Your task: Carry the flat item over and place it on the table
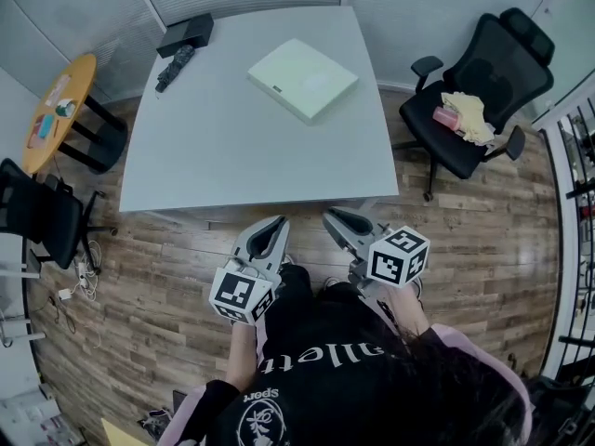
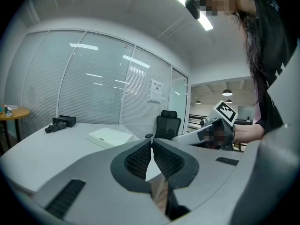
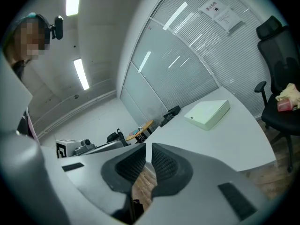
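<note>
A flat pale-green box (image 1: 302, 78) lies on the far right part of the white table (image 1: 232, 156); it also shows in the left gripper view (image 2: 110, 137) and the right gripper view (image 3: 207, 114). Both grippers hang close to the person's body, short of the table's near edge and well apart from the box. My left gripper (image 1: 276, 221) (image 2: 151, 143) is shut with its pads touching and nothing between them. My right gripper (image 1: 333, 216) (image 3: 148, 146) is shut too, its pads almost together and holding nothing.
A black box (image 1: 186, 33) and a black device (image 1: 174, 68) sit at the table's far left corner. A black office chair (image 1: 474, 100) with cloth on its seat stands to the right. A yellow round table (image 1: 58, 110) and another dark chair (image 1: 42, 216) stand at left.
</note>
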